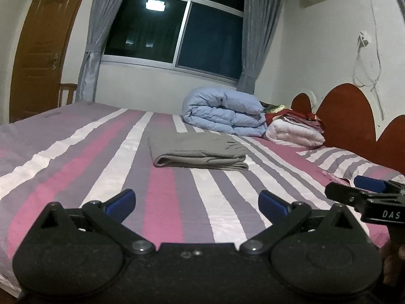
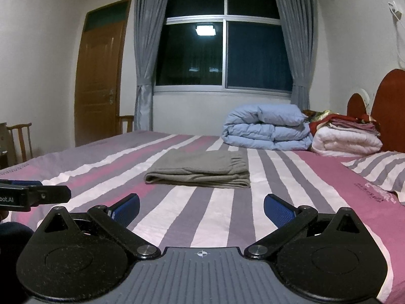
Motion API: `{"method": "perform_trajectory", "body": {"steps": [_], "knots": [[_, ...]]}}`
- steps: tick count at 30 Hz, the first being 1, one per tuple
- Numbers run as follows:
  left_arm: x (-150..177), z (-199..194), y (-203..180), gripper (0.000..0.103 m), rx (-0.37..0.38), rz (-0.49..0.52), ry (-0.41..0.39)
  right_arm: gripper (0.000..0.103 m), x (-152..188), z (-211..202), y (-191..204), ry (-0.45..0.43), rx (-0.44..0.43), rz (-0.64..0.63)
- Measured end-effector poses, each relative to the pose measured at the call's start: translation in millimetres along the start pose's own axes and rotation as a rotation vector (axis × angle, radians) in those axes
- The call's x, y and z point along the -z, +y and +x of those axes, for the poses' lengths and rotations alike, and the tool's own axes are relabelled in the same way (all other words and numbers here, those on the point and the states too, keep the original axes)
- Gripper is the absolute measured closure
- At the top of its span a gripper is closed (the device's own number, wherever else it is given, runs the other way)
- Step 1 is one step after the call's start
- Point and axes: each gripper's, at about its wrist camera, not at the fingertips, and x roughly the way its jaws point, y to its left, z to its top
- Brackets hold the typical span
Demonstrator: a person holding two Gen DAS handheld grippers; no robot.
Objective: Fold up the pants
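Note:
Grey pants (image 1: pixel 197 153) (image 2: pixel 200 168) lie folded into a flat rectangle in the middle of the striped bed (image 1: pixel 76 167) (image 2: pixel 316 177). My left gripper (image 1: pixel 197 201) hovers open near the bed's front edge, well short of the pants, nothing between its blue pads (image 1: pixel 121 202). My right gripper (image 2: pixel 201 206) is also open and empty, at a similar distance from the pants. In the left wrist view the right gripper (image 1: pixel 364 190) shows at the right edge; in the right wrist view the left gripper (image 2: pixel 38 193) shows at the left edge.
A rolled light-blue duvet (image 1: pixel 222 112) (image 2: pixel 268 129) and a stack of white and red bedding (image 1: pixel 296 129) (image 2: pixel 346 139) sit at the far side by the red headboard (image 1: pixel 346 111). A striped pillow (image 2: pixel 379 172) lies right. Window, curtains and a wooden door (image 2: pixel 98 76) stand beyond.

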Motion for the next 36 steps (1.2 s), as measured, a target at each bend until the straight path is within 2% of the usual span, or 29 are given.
{"method": "perform_trajectory", "body": {"steps": [36], "knots": [[0.7, -1.8, 1.4, 0.006, 0.004, 0.015, 0.006, 0.000, 0.3, 2.4, -4.7, 0.019, -0.005, 0.012]]}}
